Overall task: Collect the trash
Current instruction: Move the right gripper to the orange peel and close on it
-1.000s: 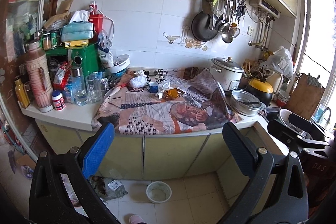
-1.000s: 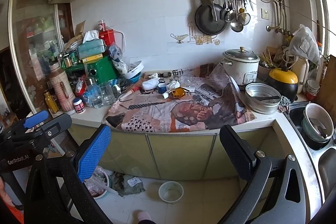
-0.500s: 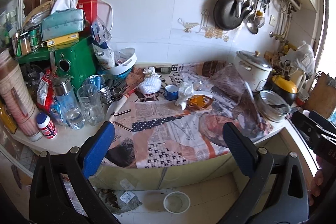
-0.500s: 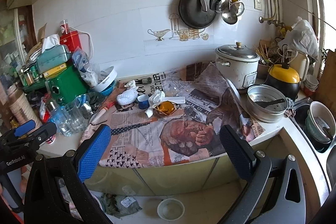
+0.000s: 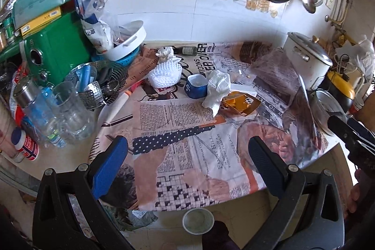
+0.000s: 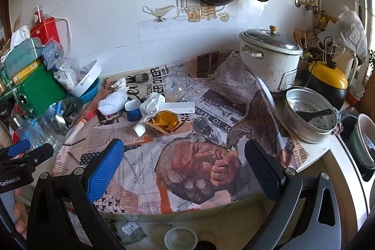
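Observation:
Trash lies mid-counter on newspaper [image 5: 187, 132]: a crumpled white tissue [image 5: 216, 88] [image 6: 150, 104], an orange wrapper with peel [image 5: 241, 103] [image 6: 165, 121], a white foam net [image 5: 166, 73] [image 6: 112, 102] and a blue cup [image 5: 195, 86] [image 6: 132, 110]. My left gripper [image 5: 187, 168] is open and empty over the counter's front edge, short of the trash. My right gripper [image 6: 185, 168] is open and empty, beside it to the right. Each gripper shows at the edge of the other's view: the right one [image 5: 351, 135], the left one [image 6: 21, 156].
Left: glass mugs [image 5: 70, 114], a steel strainer [image 5: 98, 86], a green box [image 5: 54, 48]. Right: a rice cooker [image 6: 269, 62], a steamer pot [image 6: 309, 114], a sink with a bowl [image 6: 363, 139]. On the floor below: a white cup [image 5: 198, 220] and a crumpled bag [image 5: 138, 219].
Both grippers have moved forward and up toward the counter; the trash pile now looks much nearer and larger. Both stay open.

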Available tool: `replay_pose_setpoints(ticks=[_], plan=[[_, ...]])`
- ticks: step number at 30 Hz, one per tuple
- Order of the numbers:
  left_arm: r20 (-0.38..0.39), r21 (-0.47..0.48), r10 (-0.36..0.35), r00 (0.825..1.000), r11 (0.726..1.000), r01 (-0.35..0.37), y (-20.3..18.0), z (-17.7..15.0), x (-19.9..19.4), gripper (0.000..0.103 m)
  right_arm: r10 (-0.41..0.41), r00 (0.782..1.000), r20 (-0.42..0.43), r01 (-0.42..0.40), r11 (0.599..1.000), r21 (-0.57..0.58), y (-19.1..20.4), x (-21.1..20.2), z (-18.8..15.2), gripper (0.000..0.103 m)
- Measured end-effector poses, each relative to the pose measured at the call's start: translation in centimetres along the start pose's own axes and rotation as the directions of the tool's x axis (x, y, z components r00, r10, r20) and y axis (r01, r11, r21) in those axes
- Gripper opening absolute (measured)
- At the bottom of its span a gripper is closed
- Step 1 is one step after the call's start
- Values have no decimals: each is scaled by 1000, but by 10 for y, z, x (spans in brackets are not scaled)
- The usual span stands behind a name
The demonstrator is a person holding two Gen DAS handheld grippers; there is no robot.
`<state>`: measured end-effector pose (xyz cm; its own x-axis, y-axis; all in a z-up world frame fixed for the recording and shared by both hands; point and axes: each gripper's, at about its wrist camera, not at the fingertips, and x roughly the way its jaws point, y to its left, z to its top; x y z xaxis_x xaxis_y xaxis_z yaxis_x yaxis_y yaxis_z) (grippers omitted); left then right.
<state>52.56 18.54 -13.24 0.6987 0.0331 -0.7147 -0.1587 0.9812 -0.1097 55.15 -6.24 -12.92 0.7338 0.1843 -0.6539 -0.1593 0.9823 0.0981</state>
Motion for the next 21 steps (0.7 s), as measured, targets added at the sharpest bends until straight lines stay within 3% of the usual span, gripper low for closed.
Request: replay_pose_setpoints(ticks=[3,8,14,21], plan=[[-32,-9,12,999,1000,-12,-18,13,31,103,21,999,-46,-22,1000,-16,-18,30,18,91],[-106,-14,28,994,999,-30,-53,25,97,102,43,996,-84,-46,998,-42,-49,68,44,90],[-224,-70,28,974,997,-45,-89,29,178,79,74,989,-130,-86,992,-92,-79,111,62,90],[-295,-194,-56,954,981,-2,-102,33,242,54,94,982,-163,-112,988,-105,-109,145,70,90]])
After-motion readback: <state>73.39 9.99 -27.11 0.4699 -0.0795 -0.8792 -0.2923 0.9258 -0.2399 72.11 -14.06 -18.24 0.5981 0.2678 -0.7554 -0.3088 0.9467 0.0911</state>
